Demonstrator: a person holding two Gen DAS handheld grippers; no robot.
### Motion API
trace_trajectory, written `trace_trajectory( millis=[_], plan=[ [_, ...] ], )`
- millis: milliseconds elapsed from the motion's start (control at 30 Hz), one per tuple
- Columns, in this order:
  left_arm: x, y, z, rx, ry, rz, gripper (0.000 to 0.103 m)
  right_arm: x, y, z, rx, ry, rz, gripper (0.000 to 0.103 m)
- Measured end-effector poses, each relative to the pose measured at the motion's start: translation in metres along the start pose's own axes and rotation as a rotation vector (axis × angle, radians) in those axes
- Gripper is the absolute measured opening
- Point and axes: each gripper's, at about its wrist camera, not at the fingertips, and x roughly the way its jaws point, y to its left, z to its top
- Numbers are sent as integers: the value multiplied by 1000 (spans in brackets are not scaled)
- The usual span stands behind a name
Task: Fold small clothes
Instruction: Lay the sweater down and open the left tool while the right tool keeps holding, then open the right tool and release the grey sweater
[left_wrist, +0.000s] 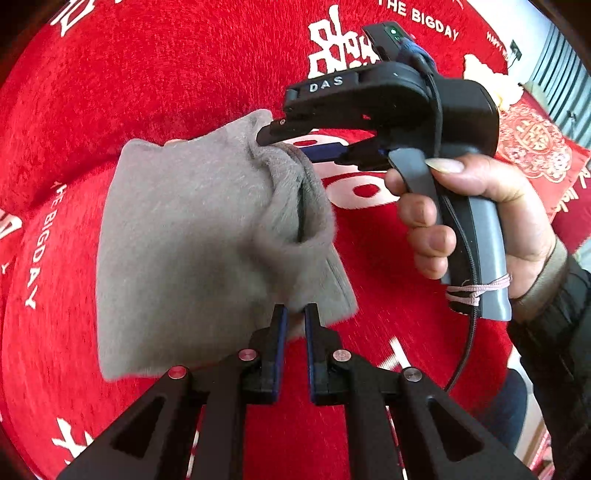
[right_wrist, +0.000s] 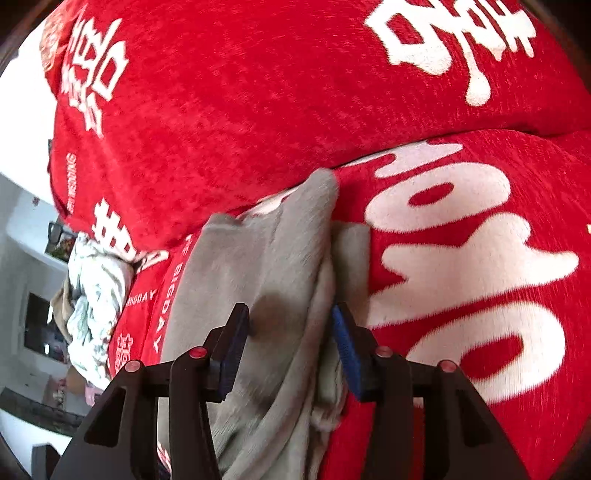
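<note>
Folding looks about midway to me: the grey garment (left_wrist: 184, 236) is already doubled into a rough rectangle, but it hangs lifted off the red blanket (left_wrist: 184, 66) rather than lying flat, so I judge one more fold and a smoothing down are left. My left gripper (left_wrist: 293, 314) is pinched tight on the garment's lower edge at about 6 o'clock in the left wrist view. My right gripper (right_wrist: 291, 321) stands apart at the jaws, with cloth lying between the pads but not squeezed, so it is letting go or not holding. In the left view that same tool sits at 1 o'clock, its tip touching the bunched corner of the garment.

The garment's long axis runs from roughly 5 o'clock up to 11 o'clock in the left view; the bunched, rolled hem faces 3 o'clock, the folded closed edge faces 9 o'clock. A pale patterned cloth (right_wrist: 92, 295) waits at 9 o'clock in the right view.
</note>
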Motion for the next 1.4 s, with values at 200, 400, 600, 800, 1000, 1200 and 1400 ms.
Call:
trace_trajectory(
  millis=[200,400,600,800,1000,1200,1400],
  plan=[
    [-18,15,-12,-33,1,-29,10,-7,25,-23,-72,1,-40,71],
    [-28,46,2,-97,-55,-1,10,-3,43,-38,-167,-17,-146,56],
    [-24,73,13,-143,-53,5,9,-4,59,-41,-243,-45,-239,20],
    [-11,107,13,-239,-30,-1,9,-2,95,-39,-296,-44,-168,20],
    [-6,107,27,-213,-35,-9,9,-1,40,-43,-155,-17,-162,20],
    [10,95,66,-195,-28,-60,9,-1,17,-45,-67,-38,-98,30],
    [21,110,73,-224,-32,-4,9,-36,44,-62,-183,-171,-226,38]
  ],
)
